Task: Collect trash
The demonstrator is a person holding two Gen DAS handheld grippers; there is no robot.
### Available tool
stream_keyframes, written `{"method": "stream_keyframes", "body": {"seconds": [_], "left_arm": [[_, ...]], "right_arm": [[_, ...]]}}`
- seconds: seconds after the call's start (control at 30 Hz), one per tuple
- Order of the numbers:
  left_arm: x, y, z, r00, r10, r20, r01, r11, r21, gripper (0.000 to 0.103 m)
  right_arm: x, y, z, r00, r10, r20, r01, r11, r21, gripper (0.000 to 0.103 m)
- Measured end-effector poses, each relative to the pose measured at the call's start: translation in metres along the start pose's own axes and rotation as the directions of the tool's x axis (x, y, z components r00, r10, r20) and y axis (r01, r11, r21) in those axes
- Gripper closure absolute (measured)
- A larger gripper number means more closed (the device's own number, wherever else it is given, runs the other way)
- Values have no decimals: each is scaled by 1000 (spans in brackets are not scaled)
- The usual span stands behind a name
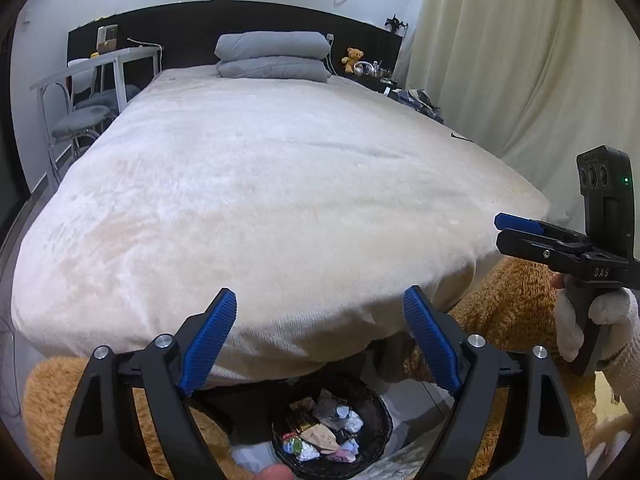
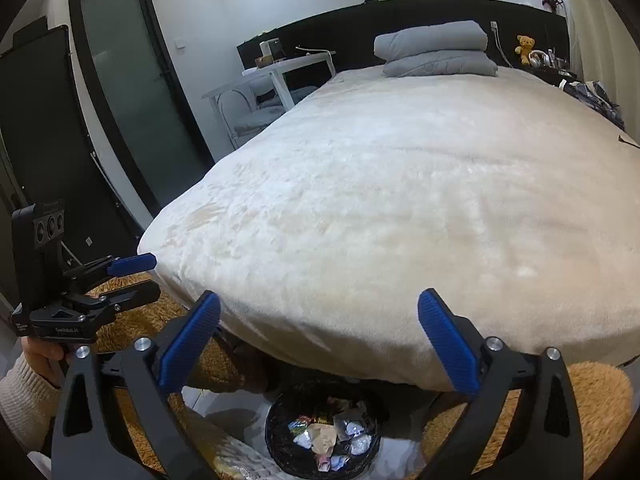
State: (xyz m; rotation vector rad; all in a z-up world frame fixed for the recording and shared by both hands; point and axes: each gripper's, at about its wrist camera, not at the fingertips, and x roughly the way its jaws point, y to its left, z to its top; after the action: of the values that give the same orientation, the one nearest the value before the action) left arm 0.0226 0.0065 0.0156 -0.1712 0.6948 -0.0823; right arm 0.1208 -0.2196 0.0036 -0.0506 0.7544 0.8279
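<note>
Both claws, left [image 1: 318, 322] and right [image 2: 320, 324], gaping empty, hovering over bin [image 1: 374, 400] of wrappers [image 1: 320, 434] below near bed [image 1: 280, 184] edge; collecting seemingly finishing.

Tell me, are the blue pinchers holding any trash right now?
No. The left gripper and right gripper are both open and empty; the trash lies in the black basket.

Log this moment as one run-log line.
left tongs: open, empty | right tongs: open, empty | basket: on floor, holds wrappers | bed: no trash visible
</note>
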Motion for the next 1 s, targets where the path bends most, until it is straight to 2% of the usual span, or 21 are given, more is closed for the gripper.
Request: {"method": "stream_keyframes", "body": {"seconds": [0.13,0.27,0.4,0.57,0.63,0.7,0.83,1.0], "left_arm": [[-2,2,20,998,25,65,-26,1000,17,6],[4,4,34,994,63,94,-65,998,20,6],[13,12,43,990,59,124,-63,998,22,6],[26,23,46,991,33,126,-35,999,16,6],[30,27,47,991,15,130,-16,1000,5,6],[34,26,46,991,20,131,-21,1000,6,6],[32,17,43,985,51,163,-57,998,29,6],[29,14,41,984,48,173,-56,997,45,6]], "right_arm": [[-8,-9,22,997,-47,64,49,998,-29,5],[-11,-17,39,991,-74,110,79,996,-44,5],[-7,-22,50,985,-88,147,100,992,-82,5],[2,-29,50,976,-120,184,141,985,-104,5],[9,-32,47,979,-114,167,131,987,-97,5],[15,-29,45,982,-110,152,127,986,-109,5],[21,-18,41,978,-116,173,143,978,-150,5],[27,-16,40,976,-122,179,149,977,-151,5]]}}
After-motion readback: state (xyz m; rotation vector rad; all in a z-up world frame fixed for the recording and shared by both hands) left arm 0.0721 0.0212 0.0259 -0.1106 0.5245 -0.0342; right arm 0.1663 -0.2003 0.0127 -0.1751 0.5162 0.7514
